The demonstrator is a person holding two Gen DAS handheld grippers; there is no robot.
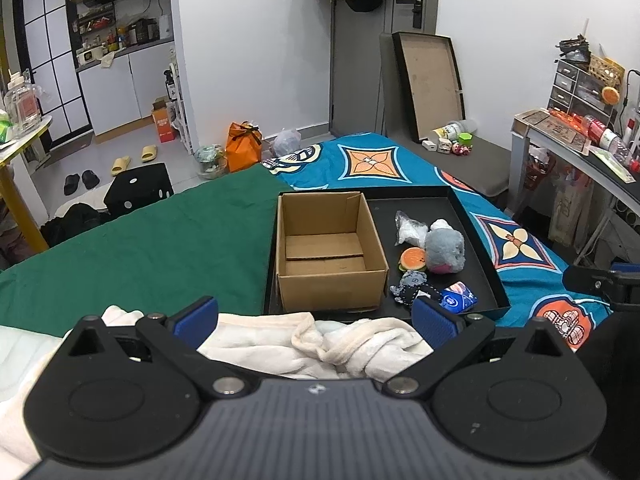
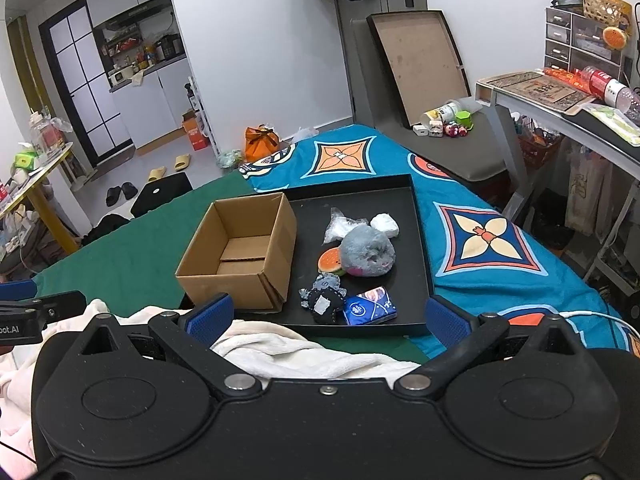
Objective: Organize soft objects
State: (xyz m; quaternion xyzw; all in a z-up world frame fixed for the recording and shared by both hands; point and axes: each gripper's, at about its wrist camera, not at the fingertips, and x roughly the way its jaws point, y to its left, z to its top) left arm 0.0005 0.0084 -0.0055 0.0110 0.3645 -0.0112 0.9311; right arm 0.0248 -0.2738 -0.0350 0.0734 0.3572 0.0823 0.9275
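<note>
Brown cardboard box (image 2: 240, 252) seen empty; nothing sorted yet. Grey plush toy (image 2: 368, 256), blue tissue pack (image 2: 370, 306) etc. left on black tray (image 2: 420, 240). Left gripper (image 1: 316, 316) & right gripper (image 2: 328, 316) both wide open, nothing held.

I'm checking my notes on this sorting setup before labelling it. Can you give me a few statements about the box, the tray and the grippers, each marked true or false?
1. The cardboard box is empty. True.
2. The grey plush lies inside the box. False: it lies on the black tray, beside the box.
3. The left gripper is open and holds nothing. True.
4. The blue packet lies at the tray's near edge. True.
5. The right gripper is shut on the white towel. False: it is open, with the towel below it.
</note>
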